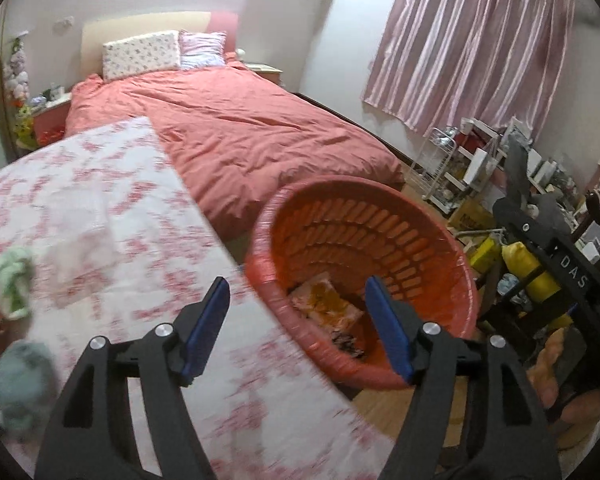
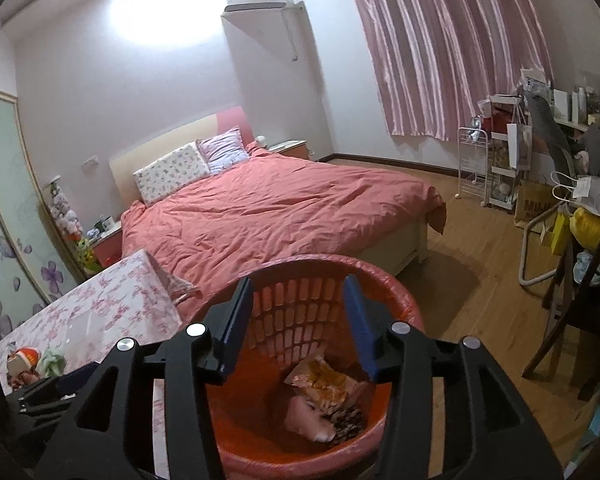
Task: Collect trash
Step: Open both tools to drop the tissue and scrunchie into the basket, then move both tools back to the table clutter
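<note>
Right gripper point(image 2: 298, 300) open above basket point(image 2: 404, 312); blurry wrappers point(image 2: 324, 384), perhaps.

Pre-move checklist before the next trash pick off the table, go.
1. Left gripper empty, jaws apart: ok.
2. Right gripper empty, jaws apart, over the red basket: ok.
3. Wrappers lie inside the basket: ok.
4. Basket upright beside the floral-cloth table: ok.
5. Trash left on the table: green crumpled item at the left edge; the left wrist view is blurred, kind cannot tell.
6. Red-and-white item near it: trash or not, cannot tell.
</note>
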{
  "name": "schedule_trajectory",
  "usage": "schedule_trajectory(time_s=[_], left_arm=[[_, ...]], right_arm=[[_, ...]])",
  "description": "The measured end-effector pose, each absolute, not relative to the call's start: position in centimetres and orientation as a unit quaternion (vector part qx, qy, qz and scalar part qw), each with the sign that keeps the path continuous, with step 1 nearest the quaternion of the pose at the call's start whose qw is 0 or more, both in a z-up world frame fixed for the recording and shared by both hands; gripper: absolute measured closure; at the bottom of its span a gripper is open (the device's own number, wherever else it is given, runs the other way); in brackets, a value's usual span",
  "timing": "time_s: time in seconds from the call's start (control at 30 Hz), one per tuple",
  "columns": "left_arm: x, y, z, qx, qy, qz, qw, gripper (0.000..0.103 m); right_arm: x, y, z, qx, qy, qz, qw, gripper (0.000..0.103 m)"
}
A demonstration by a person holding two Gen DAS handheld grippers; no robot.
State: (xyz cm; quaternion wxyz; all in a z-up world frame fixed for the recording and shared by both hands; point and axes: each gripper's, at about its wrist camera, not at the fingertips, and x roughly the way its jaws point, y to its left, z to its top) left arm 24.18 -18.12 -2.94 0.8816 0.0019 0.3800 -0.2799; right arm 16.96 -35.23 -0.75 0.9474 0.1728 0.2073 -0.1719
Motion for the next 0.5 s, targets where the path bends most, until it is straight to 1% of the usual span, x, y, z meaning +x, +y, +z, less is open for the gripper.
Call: schedule_trajectory(time_s=[0.3, 0.5], left_arm=[[22.3, -9.6, -1.5, -0.017, 0.371, -0.209, 0.905, 0.032], [21.2, -2.7, -1.3, -0.036, 0.363, -0.15, 0.919, 0.032]], right_arm=[[17.3, -30.0, 0.6, 0.15, 0.226, -0.119, 0.955, 0.055], [17.8, -24.7, 0.6, 0.117, 0.246, -0.068, 0.96, 0.055]])
